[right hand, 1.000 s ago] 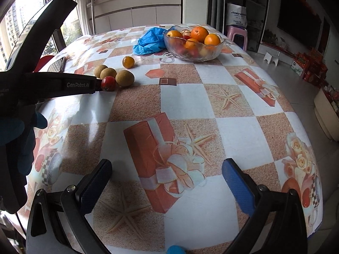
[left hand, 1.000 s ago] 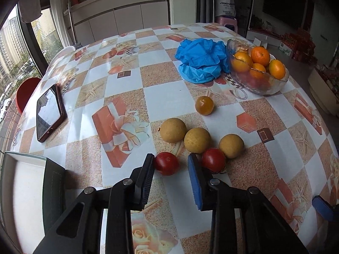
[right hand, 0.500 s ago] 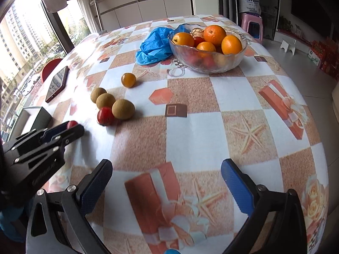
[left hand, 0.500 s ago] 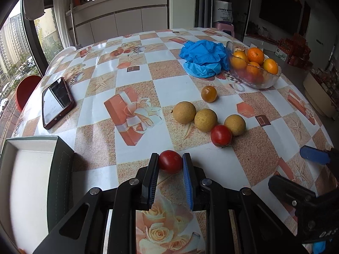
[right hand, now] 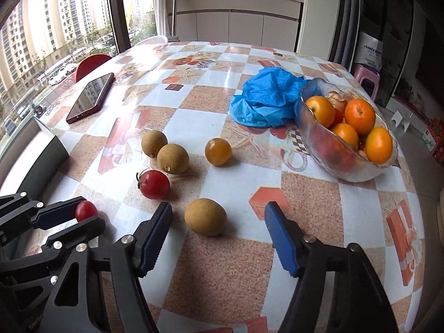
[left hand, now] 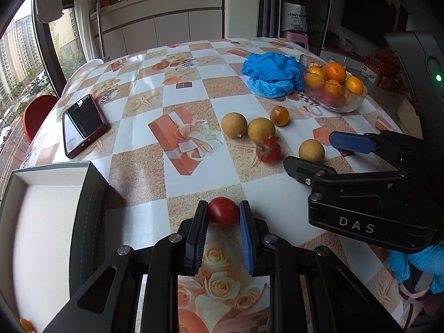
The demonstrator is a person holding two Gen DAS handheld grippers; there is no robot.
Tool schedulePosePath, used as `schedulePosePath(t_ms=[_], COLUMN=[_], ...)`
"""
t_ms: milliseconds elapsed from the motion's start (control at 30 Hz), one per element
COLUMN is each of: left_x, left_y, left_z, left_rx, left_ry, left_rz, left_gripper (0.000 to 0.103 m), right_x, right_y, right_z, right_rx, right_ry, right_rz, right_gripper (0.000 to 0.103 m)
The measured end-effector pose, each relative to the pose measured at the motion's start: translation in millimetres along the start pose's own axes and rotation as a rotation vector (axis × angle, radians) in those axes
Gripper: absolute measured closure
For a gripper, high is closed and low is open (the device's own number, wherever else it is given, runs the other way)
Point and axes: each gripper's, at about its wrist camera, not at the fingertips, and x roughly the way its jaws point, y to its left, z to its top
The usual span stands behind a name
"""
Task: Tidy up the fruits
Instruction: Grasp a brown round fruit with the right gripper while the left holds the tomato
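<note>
Here we list one small red tomato [left hand: 222, 215], clamped between the pads of the left gripper [left hand: 223, 229] at the near table edge, just right of the open box [left hand: 91, 194]. To its right, our right gripper [right hand: 217, 237], jaws just narrowing but still apart, brackets a brown fruit [right hand: 205, 216] without touching. Farther off we note a second tomato [right hand: 154, 184] and the glass bowl [right hand: 347, 166] of oranges.

Left hand-held gripper [left hand: 223, 213] clamped on a small red tomato [left hand: 222, 215], pads pressing both sides, low over the checked worktop [left hand: 138, 177]. Right hand-held gripper [left hand: 319, 152] reaching in from the right, its jaws just closing around a brown round fruit [left hand: 311, 150] without visibly pressing it. Second tomato [left hand: 268, 151] just left. Open box [left hand: 41, 222] near left; glass bowl [left hand: 333, 88] of oranges far right.
</note>
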Motion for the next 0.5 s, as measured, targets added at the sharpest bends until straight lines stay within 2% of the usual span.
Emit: schedulePosePath(t_ms=[33,67,100,500], left_x=[0.1,0.2,0.2,-18.5], left_y=[0.0,0.0,0.3,4.4], left_z=[-0.1,-0.1,-0.3,-12.7], left_rx=[0.000,-0.001,-0.002,-0.052], left_ry=[-0.001,-0.001,-0.002,-0.031], left_rz=[-0.001,-0.002,-0.003,-0.047], left_gripper=[0.079,0.079,0.079,0.079], right_x=[-0.8,-1.4,-2.4,-35.3], right_y=[2.1,3.2,3.2,-25.9], right_z=[0.6,1.3,1.3,-30.8], right_rx=[-0.005,-0.006,0.000,0.212], right_ry=[-0.006,-0.008,-0.008,0.027], right_rz=[0.005,0.013,0.022,0.138], right_gripper=[0.059,0.068,0.073,0.072])
